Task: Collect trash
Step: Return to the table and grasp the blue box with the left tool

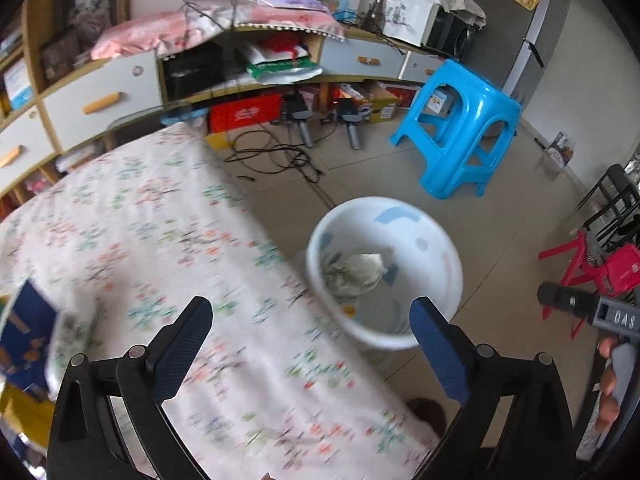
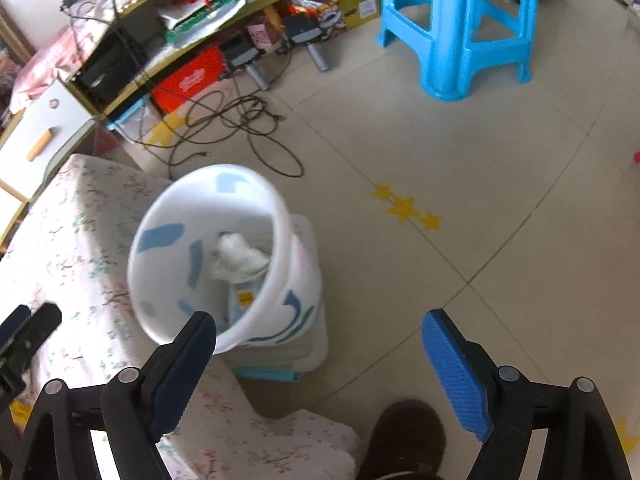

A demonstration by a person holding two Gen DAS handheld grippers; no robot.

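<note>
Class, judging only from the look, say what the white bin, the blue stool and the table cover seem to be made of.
White bin: likely thin plastic, smooth, slightly translucent wall with printed blue shapes.
Blue stool: moulded plastic, glossy, with bright highlights on the seat.
Table cover: probably woven cloth, matte, floral print, draping over the table edge.

White bin (image 2: pixel 280 280) with blue marks, upright on floor beside table, crumpled pale trash (image 2: pixel 236 256) inside

bright daylight | soft shadows | motion blur | fisheye-warped edges
</note>
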